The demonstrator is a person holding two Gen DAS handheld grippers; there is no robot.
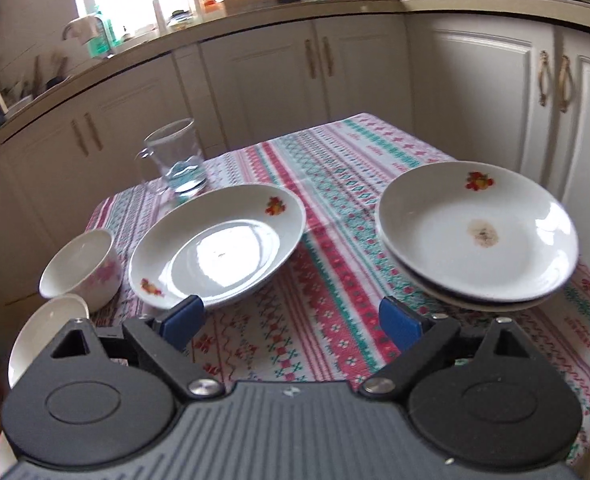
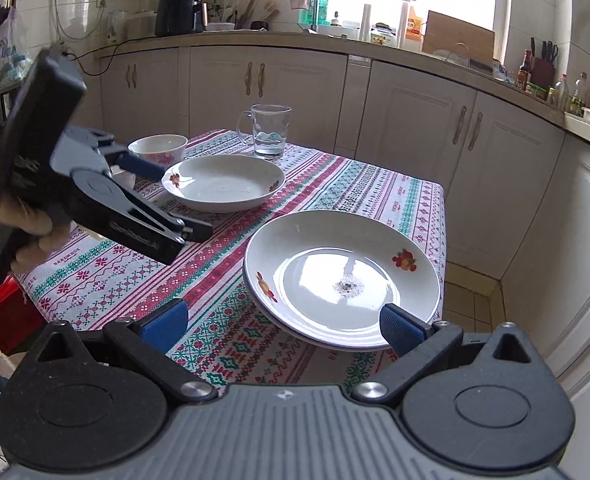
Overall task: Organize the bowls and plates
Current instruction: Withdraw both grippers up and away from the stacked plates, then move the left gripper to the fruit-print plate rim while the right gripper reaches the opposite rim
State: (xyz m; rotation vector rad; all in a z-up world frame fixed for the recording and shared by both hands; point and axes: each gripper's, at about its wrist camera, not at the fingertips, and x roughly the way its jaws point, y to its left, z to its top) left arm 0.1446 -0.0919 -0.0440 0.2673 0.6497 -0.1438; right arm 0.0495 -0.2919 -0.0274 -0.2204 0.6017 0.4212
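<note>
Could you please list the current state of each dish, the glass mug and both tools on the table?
Left tool: open, empty.
Right tool: open, empty.
White fruit-print plate stack: stacked, overhanging table edge; top plate has brown stain.
Single white fruit-print plate: upright, empty.
White pink-flowered bowl: upright on the table.
Clear glass mug: upright, a little water inside.

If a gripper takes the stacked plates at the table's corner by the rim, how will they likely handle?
The stacked plates look like glazed ceramic, so probably stiff, breakable and slick under the pads. There seem to be at least two, so the top one may slide. They appear to overhang the table edge, so a push could tip them off.
</note>
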